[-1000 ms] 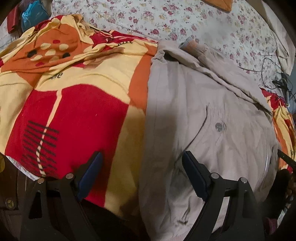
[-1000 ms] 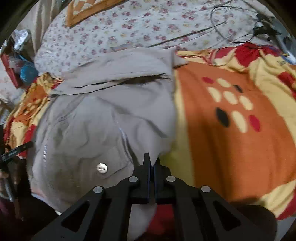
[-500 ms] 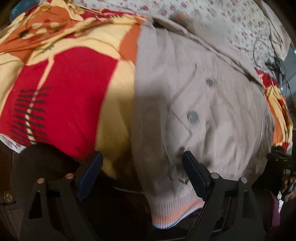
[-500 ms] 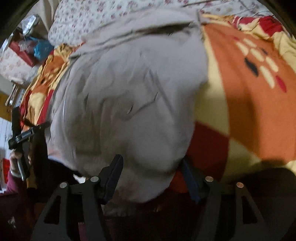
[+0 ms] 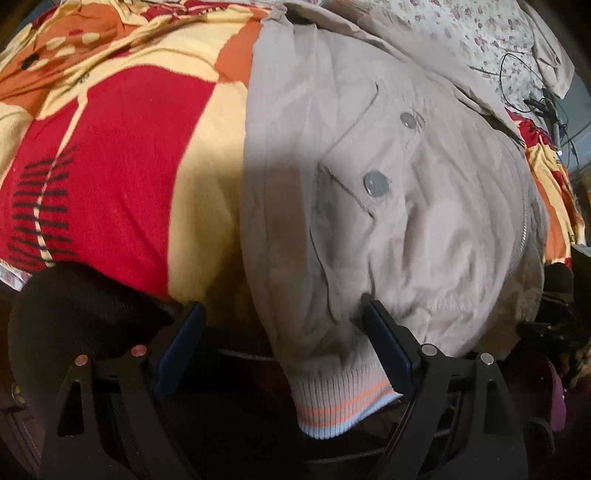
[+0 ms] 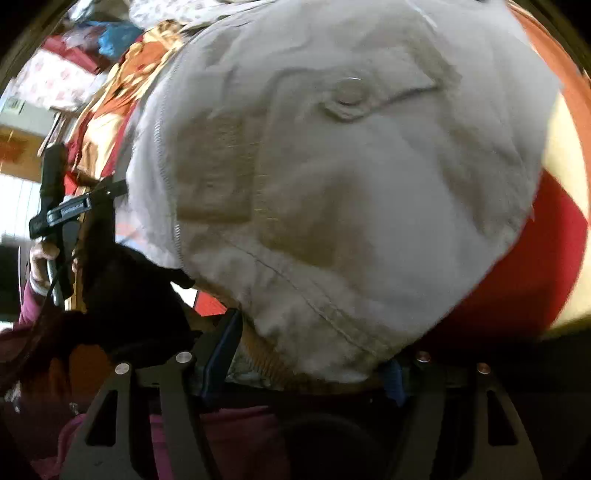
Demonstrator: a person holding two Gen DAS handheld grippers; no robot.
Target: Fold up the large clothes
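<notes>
nearest the left wrist camera, the left gripper (image 5: 284,343) stood spread wide, and the jacket's ribbed hem (image 5: 340,406), with its orange and pale blue stripes, hung between the fingers at about 6 o'clock; the right-hand pad (image 5: 388,347) lay against the cloth just above the hem, while the other stood apart from it, so nothing was pinched. in the right wrist view the right gripper (image 6: 310,354) had its jaws opening, with the jacket's lower edge bunched between them and not clamped.

the beige jacket (image 5: 388,184) lay front up on a red, yellow and orange blanket (image 5: 122,147), its hem drooping over the near edge of the bed and its body running away toward 12 o'clock. two snap buttons (image 5: 376,183) sat on a pocket flap near the middle, and a zip (image 5: 522,236) ran down at 3 o'clock. farther off, at 1 o'clock, a floral sheet (image 5: 476,33) and some cables (image 5: 546,107) showed.

the cloth looked soft, limp and fairly light, wrinkling freely, so it would probably sag from any single hold. the ribbed hem seemed thicker and grippier than the smooth shell; its two corners looked the best places to take it, well clear of the zip and the hard snaps.
</notes>
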